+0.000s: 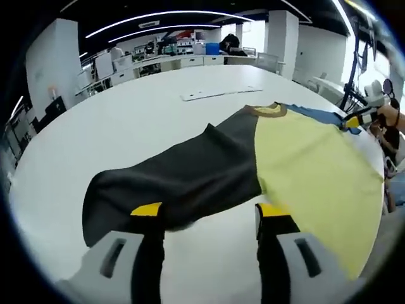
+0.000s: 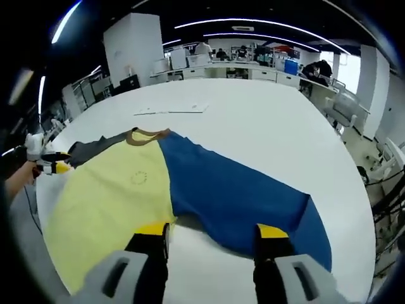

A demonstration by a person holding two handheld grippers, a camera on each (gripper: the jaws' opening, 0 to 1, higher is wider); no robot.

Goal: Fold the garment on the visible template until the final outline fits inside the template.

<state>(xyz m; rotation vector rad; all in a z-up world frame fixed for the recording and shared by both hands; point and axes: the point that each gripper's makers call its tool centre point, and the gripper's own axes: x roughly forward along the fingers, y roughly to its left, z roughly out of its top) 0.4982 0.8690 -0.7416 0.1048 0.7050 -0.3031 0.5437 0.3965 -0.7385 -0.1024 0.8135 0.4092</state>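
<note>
- While the tricolour T-shirt (image 1: 253,158), with black sleeve side (image 1: 171,183), yellow middle (image 2: 107,202) and blue sleeve side (image 2: 240,196), lies spread flat on the white round table (image 1: 139,114), my left gripper (image 1: 211,218) hovers at the black hem, jaws spread, holding nothing.
- My right gripper (image 2: 212,233) sits at the blue hem, jaws likewise apart and empty.
- I'd pinch one layer only at each side, then fold inward evenly.
- I can't make out the template outline; the flat white sheet (image 1: 218,94) beyond the collar may be it.

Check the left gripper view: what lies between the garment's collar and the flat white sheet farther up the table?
Bare white table separates the collar from the white sheet.
</note>
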